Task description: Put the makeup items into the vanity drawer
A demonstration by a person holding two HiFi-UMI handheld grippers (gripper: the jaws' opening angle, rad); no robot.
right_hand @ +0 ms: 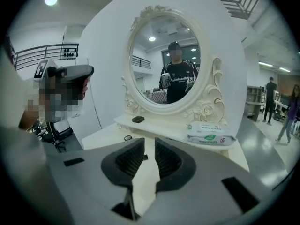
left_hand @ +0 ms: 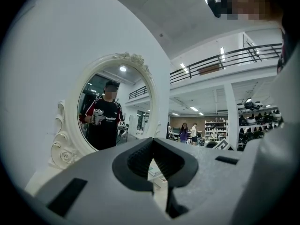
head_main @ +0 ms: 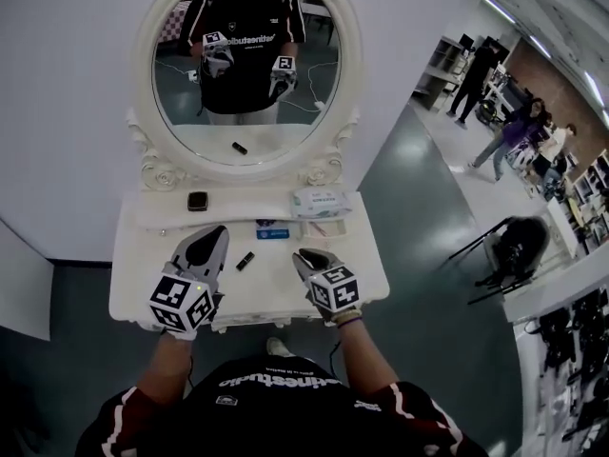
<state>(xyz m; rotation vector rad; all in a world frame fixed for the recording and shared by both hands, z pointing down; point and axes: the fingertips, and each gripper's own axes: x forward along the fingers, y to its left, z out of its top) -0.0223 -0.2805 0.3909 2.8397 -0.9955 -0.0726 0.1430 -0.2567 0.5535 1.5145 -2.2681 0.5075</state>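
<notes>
A white vanity table (head_main: 131, 279) stands against the wall, and its oval mirror (head_main: 314, 103) serves as the landmark here. Just below the mirror's lower left edge, on the raised back shelf, lies a small dark square compact (head_main: 197, 201). Below the lower right edge, on the same shelf, lies a pack of wet wipes (head_main: 320, 201). A step further below the mirror, on the main tabletop, a flat blue-and-white item (head_main: 272, 233) lies near the middle. A small black tube (head_main: 245, 261) lies lower still, tilted, out on the open top and not in any drawer.

The left gripper (head_main: 211, 238) hovers over the tabletop below the mirror's left half, just left of the black tube. In the left gripper view its ribbed pads (left_hand: 139, 159) meet at the tips with nothing between them — the claw is pressed together and empty.

The right gripper (head_main: 304, 258) hovers below the mirror's right half, to the right of the tube and apart from it. In the right gripper view its pads (right_hand: 127, 161) stand a narrow slit apart, and only bare white tabletop shows through the gap — it pinches nothing.

The mirror reflects the person and both marker cubes. Well to the right of the mirror, across the grey floor, people (head_main: 514, 131) walk past shelving.
</notes>
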